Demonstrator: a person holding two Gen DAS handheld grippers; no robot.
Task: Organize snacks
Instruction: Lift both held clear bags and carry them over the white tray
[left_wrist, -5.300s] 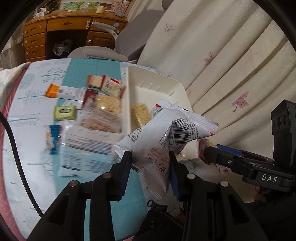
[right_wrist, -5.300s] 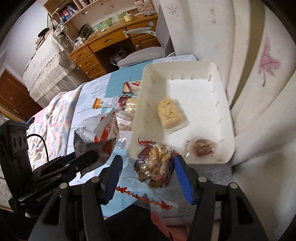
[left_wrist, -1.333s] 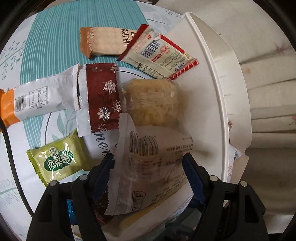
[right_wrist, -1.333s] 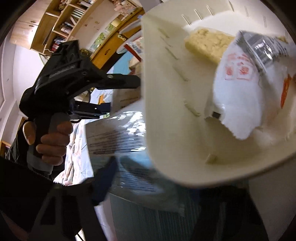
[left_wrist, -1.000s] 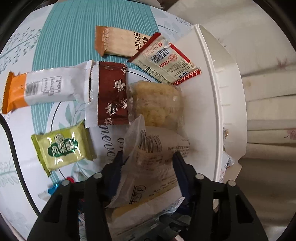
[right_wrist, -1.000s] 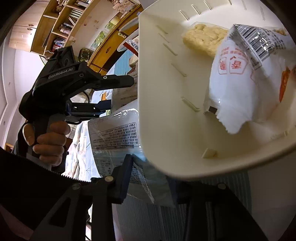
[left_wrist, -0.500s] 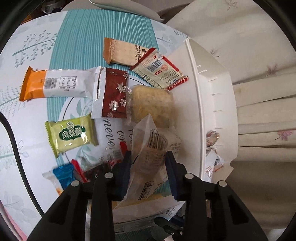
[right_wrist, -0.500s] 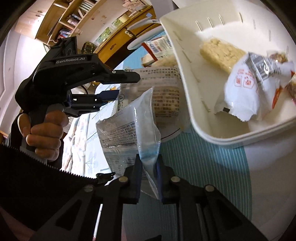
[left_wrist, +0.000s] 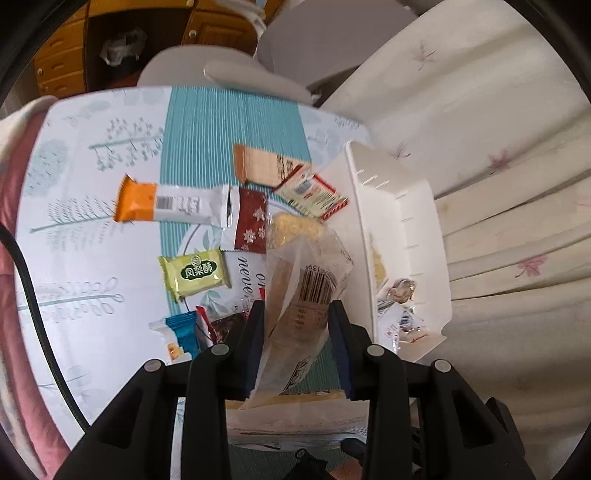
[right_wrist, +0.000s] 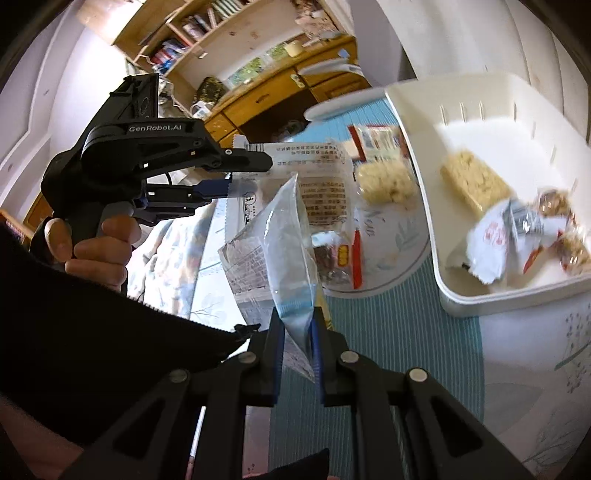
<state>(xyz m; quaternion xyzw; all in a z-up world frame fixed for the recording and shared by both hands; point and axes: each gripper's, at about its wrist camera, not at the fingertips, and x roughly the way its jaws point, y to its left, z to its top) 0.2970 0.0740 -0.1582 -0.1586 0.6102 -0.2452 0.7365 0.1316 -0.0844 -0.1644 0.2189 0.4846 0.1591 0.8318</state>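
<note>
My left gripper (left_wrist: 297, 314) is shut on a clear cracker packet with a barcode (left_wrist: 306, 295), held above the table left of the white bin (left_wrist: 406, 206). It also shows in the right wrist view (right_wrist: 243, 173) gripping that packet (right_wrist: 317, 184). My right gripper (right_wrist: 297, 332) is shut on a clear blue-tinted bag (right_wrist: 284, 251), lifted over the table in front of the bin (right_wrist: 480, 302). The bin holds a rice-crisp bar (right_wrist: 476, 184), a white pouch (right_wrist: 491, 240) and nut snacks (right_wrist: 561, 206).
Loose snacks lie on the table left of the bin: an orange-and-white bar (left_wrist: 166, 205), a dark red snowflake pack (left_wrist: 251, 221), a green pack (left_wrist: 195, 271), a tan bar (left_wrist: 262, 168), a red-white sachet (left_wrist: 314, 194), a blue pack (left_wrist: 183, 330). Curtains hang right; a chair and desk stand behind.
Both grippers have closed on their packets and lifted them away from the table. The views have pulled back, showing more table and bin.
</note>
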